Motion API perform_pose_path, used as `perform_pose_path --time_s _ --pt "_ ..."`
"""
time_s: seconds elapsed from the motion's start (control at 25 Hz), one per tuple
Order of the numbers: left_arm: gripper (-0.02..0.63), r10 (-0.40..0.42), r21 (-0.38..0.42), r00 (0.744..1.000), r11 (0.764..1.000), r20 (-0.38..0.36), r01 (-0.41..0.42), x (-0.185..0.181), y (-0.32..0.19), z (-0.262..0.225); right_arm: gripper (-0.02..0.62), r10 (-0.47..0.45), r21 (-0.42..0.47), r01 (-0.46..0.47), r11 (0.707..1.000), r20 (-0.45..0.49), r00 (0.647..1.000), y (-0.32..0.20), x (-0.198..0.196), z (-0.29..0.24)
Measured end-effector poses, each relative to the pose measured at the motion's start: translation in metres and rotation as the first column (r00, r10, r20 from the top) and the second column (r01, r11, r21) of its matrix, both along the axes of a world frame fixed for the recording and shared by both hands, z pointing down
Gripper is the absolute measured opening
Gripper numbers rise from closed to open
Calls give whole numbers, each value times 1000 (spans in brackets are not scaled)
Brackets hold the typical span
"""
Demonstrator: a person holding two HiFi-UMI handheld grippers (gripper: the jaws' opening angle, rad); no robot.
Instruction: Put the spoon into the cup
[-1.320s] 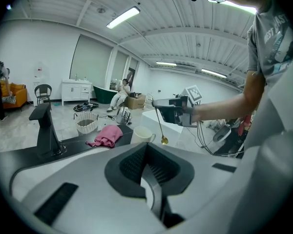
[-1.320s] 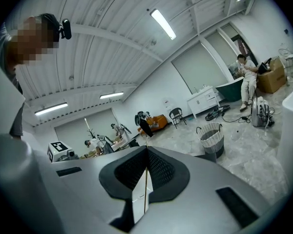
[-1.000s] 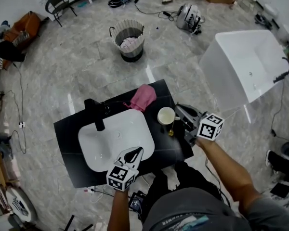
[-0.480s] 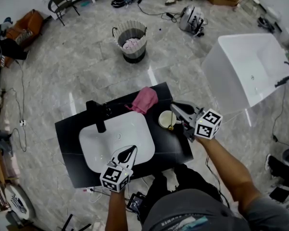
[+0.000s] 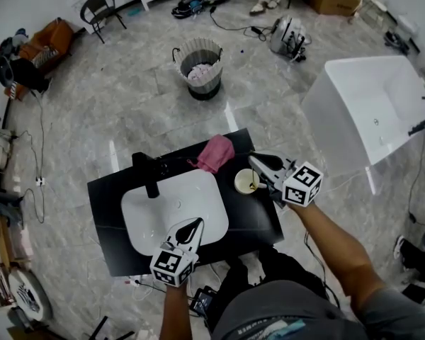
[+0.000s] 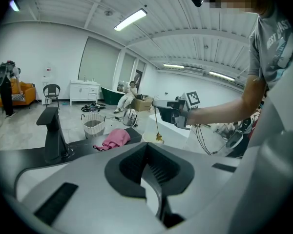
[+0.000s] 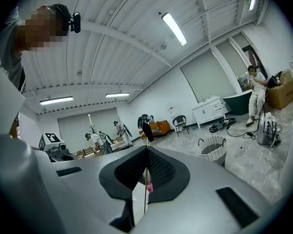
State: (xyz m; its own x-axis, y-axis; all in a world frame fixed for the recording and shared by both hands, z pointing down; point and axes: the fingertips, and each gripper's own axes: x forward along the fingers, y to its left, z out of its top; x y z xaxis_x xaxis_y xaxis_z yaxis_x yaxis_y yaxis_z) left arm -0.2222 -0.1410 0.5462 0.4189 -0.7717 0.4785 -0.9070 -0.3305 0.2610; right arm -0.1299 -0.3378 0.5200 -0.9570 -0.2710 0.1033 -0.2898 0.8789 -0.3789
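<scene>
Right claw (image 5: 261, 163) pinches spoon (image 5: 252, 185) handle; bowl over cup (image 5: 239, 183).

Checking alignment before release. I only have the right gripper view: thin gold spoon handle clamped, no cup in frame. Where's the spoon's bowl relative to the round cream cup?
Observer: Head view: the thin gold spoon's bowl falls within the mouth outline of the round cream cup, near its right rim, under the right gripper.
Operator: Handle tilted?
Observer: Left gripper view: the spoon hangs about upright, bowl down.
Operator: Left gripper busy?
Observer: No. The left gripper is shut on nothing, by the near right corner of the white sink basin.
</scene>
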Motion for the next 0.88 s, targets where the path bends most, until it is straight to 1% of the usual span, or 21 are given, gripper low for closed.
perform_pose_path --time_s 0.16,0.28,0.36,0.52,0.68,0.88 --pt "3 -13 4 1000 1000 10 13 -1 4 -3 32 -22 53 24 998 -41 999 2 -8 6" --pt "3 -24 12 999 1000 22 23 -1 8 -9 32 -35 76 41 996 -78 996 4 -11 17" --pt "3 -32 21 999 999 32 32 -4 12 -12 32 -40 82 48 996 -96 995 6 -13 23" --pt "3 -48 20 998 999 40 48 -9 22 -19 32 -37 86 47 995 -106 994 11 -15 31" --pt "3 -60 38 996 998 61 58 -15 31 -23 34 -49 90 60 994 -120 992 19 -16 36" --pt "3 -61 45 996 997 70 58 -13 36 -35 34 -60 94 72 993 -126 990 30 -12 36"
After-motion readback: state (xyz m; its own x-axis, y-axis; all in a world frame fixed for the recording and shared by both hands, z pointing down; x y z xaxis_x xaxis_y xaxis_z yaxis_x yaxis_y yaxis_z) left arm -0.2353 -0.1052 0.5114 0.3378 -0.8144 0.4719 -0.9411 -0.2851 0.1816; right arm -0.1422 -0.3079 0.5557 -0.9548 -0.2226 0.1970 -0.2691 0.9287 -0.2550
